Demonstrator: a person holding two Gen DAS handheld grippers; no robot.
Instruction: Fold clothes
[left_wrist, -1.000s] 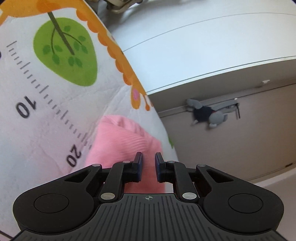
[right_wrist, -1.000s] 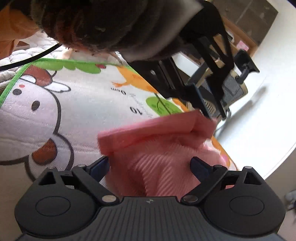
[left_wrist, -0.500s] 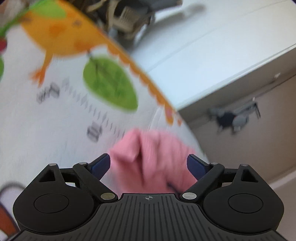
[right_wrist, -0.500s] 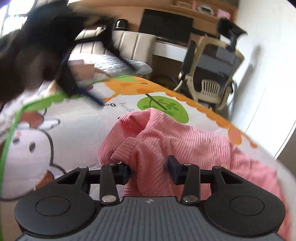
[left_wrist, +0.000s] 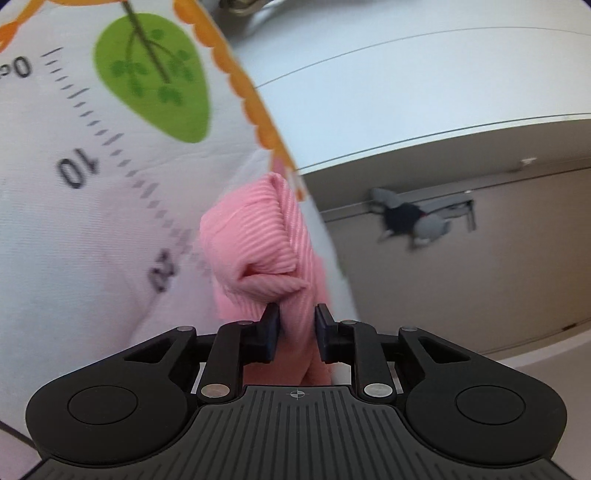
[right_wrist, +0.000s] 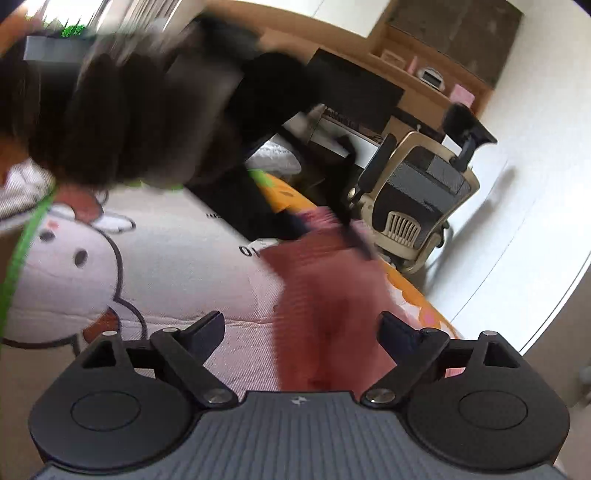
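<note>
A pink ribbed garment (left_wrist: 255, 236) lies bunched on a printed play mat (left_wrist: 92, 192), near the mat's orange scalloped edge. My left gripper (left_wrist: 295, 328) is shut on a fold of it, with fabric pinched between the pads. In the right wrist view the same garment (right_wrist: 325, 295) is blurred and stretches away from the camera. My right gripper (right_wrist: 301, 328) stands open, its fingers wide on either side of the cloth. A dark blurred shape, probably the left gripper (right_wrist: 266, 214), sits at the garment's far end.
The mat (right_wrist: 166, 266) shows a cartoon cow, a ruler print and a green leaf. Beyond its edge is white floor (left_wrist: 406, 92). An office chair (right_wrist: 413, 206) and a desk with a monitor (right_wrist: 354, 96) stand behind. A person's dark hair (right_wrist: 129, 110) fills the upper left. A grey stuffed toy (left_wrist: 413, 218) lies by the wall.
The left gripper, open half a second ago, has shut on the pink garment. The right gripper, nearly shut on the cloth then, has opened wide and pulled back.
</note>
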